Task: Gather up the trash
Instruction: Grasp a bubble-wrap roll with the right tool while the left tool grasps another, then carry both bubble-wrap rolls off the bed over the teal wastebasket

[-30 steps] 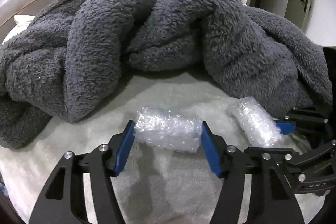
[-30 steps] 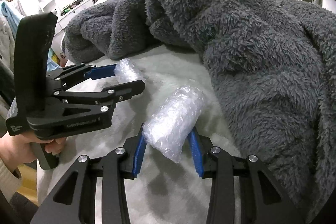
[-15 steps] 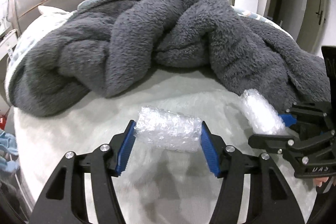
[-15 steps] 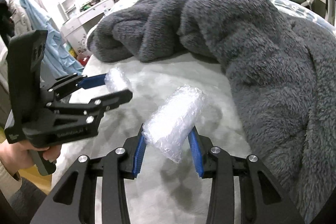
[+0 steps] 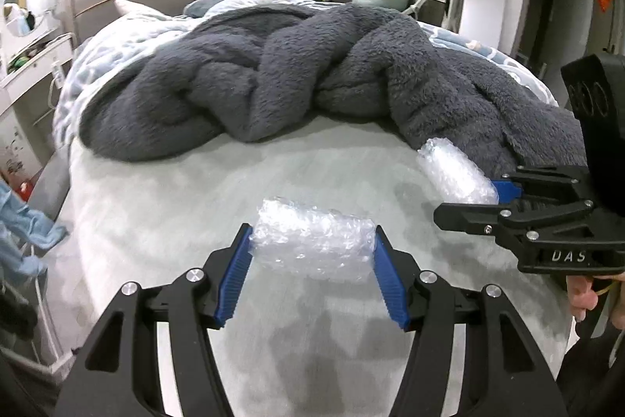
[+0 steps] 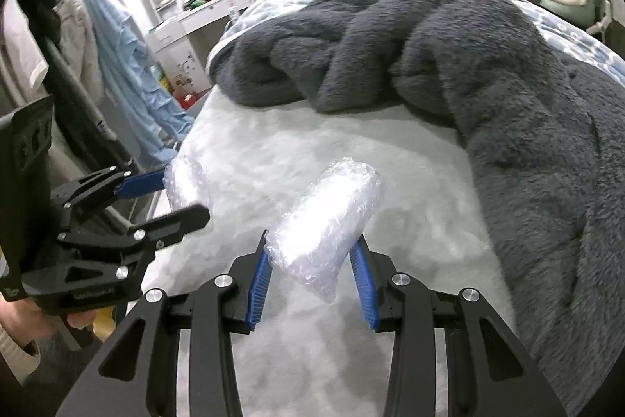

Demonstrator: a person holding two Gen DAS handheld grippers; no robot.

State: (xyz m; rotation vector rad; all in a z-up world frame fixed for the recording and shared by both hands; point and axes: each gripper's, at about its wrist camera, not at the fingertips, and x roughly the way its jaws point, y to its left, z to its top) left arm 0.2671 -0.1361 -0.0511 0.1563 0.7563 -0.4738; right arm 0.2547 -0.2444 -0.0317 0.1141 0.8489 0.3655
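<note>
Both pieces of trash are already picked up, so the step in hand is the carry-off. In the left wrist view the left claw (image 5: 312, 274) pinches a bubble wrap roll (image 5: 312, 245) crosswise between its blue pads, the roll sitting in the lower middle of the frame above the pale bed sheet (image 5: 195, 190). The right claw (image 6: 312, 280) pinches a second bubble wrap roll (image 6: 328, 217) near its lower end, so most of the roll sticks up and away toward the centre of the right wrist frame. Each claw also shows at the edge of the other's picture. A rumpled grey fleece blanket (image 5: 273, 85) fills the upper half of both views, well apart from the rolls.

No bin or bag shows in either picture, so the next move, as I judge it, calls for finding the container off the bed and bringing both rolls to it with both grips kept firm. The end-held roll looks the likelier to slip or tip
</note>
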